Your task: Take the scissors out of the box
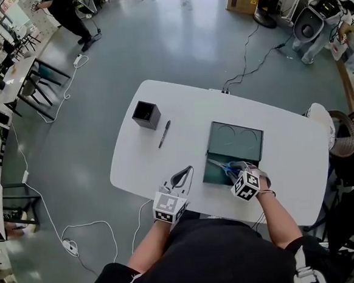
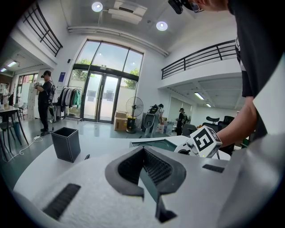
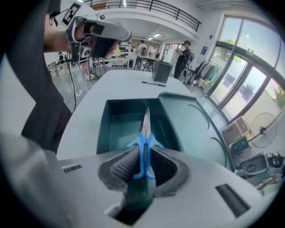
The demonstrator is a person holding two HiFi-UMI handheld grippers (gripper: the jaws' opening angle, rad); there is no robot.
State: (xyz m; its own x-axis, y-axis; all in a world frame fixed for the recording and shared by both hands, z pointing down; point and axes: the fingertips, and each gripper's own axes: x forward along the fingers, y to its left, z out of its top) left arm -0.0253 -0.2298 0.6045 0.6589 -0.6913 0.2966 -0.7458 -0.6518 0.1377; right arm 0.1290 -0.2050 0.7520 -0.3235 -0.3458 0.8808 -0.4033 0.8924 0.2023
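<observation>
Two handheld grippers low in the head view, over the near edge of a white table (image 1: 187,112). Toward the table's upper left, a square black pen holder (image 1: 145,114), upright and open at the top. Just right of it and apart, a dark pen (image 1: 164,133) lying flat on a slant. Lower down, left of centre, the left gripper (image 1: 188,169), jaws closed tip to tip with nothing between them, well apart from pen and box alike. Right of centre, a teal box (image 1: 215,175) lying open, lid (image 1: 235,140) folded flat toward the upper side of the frame, two curved marks on its inner face. At the tray's right end, the right gripper (image 1: 235,167), tilted steeply down, fingers clamped on the blue handles of the scissors (image 3: 145,136). In the right gripper view, handles pinched between the ribbed pads (image 3: 124,165) at centre frame, bright blades closed and pointing away over the tray's floor. Contact between blade tip and floor impossible to judge. Far upper left of the head view, a person (image 1: 63,12) standing on the grey floor (image 1: 156,35).
</observation>
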